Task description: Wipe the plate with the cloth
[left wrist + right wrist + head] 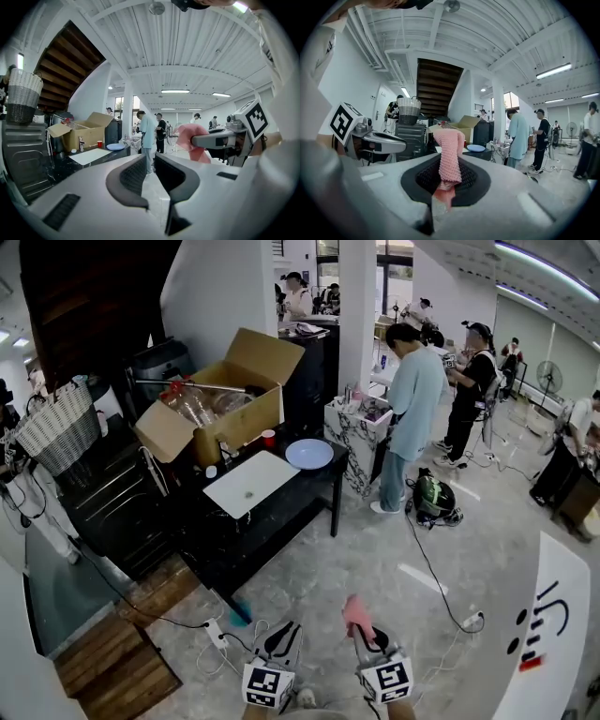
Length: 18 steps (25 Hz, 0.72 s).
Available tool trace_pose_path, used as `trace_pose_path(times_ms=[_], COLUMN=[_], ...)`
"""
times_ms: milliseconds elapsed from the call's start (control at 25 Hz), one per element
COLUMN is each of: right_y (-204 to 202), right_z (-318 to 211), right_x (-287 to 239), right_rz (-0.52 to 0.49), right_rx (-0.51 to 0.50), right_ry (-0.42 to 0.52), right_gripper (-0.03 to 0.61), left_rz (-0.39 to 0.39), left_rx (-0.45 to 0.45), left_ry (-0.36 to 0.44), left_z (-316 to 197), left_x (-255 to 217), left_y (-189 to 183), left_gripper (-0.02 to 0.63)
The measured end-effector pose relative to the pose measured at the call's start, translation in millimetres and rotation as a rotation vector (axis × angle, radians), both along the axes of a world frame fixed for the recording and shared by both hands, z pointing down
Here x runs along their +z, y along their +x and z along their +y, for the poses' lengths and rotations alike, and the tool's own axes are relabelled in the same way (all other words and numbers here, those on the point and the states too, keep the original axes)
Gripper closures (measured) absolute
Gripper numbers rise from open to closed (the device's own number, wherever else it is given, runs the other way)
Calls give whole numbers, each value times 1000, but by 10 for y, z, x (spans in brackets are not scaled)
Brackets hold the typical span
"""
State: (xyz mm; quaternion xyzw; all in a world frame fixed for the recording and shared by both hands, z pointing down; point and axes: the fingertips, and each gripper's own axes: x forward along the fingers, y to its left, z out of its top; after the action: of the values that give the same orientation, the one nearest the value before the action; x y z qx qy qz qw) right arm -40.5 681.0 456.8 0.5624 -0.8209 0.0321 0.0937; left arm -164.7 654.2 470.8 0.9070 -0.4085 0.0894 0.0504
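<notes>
A pale blue plate (308, 454) lies at the right end of a black table (281, 512), several steps ahead of me; it shows small in the left gripper view (115, 146) and the right gripper view (476, 148). My right gripper (364, 634) (449, 176) is shut on a pink knitted cloth (449, 154) (356, 613), which sticks up from between its pads. My left gripper (284, 641) (151, 171) hangs beside it, its jaws a narrow gap apart with nothing between them. Both are held low over the floor, far from the plate.
On the table are a white board (251, 482), a red cup (268, 438) and an open cardboard box (225, 399). People (412, 399) stand beyond the table's right end. Cables and a power strip (216, 634) lie on the floor; a wooden step (112, 662) is at the left.
</notes>
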Motion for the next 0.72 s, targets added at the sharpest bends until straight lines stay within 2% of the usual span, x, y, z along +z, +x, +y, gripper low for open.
trace_pose_path(times_ms=[160,360,720], right_y=[-98,-209,-103], right_z=[-154,-310,-601], right_x=[-3,-8,68], right_rz=[10,3,-30], right_rx=[19,35,50], right_ry=[-2,-9,-3], right_gripper=[549,549,549], left_rz=[23,17,-13], left_rx=[26,26,50], left_ry=[0,-6,-17], left_z=[-167,-374,-642], left_x=[-54,0,75], left_y=[-61,-162,-15], left_gripper=[555,557,557])
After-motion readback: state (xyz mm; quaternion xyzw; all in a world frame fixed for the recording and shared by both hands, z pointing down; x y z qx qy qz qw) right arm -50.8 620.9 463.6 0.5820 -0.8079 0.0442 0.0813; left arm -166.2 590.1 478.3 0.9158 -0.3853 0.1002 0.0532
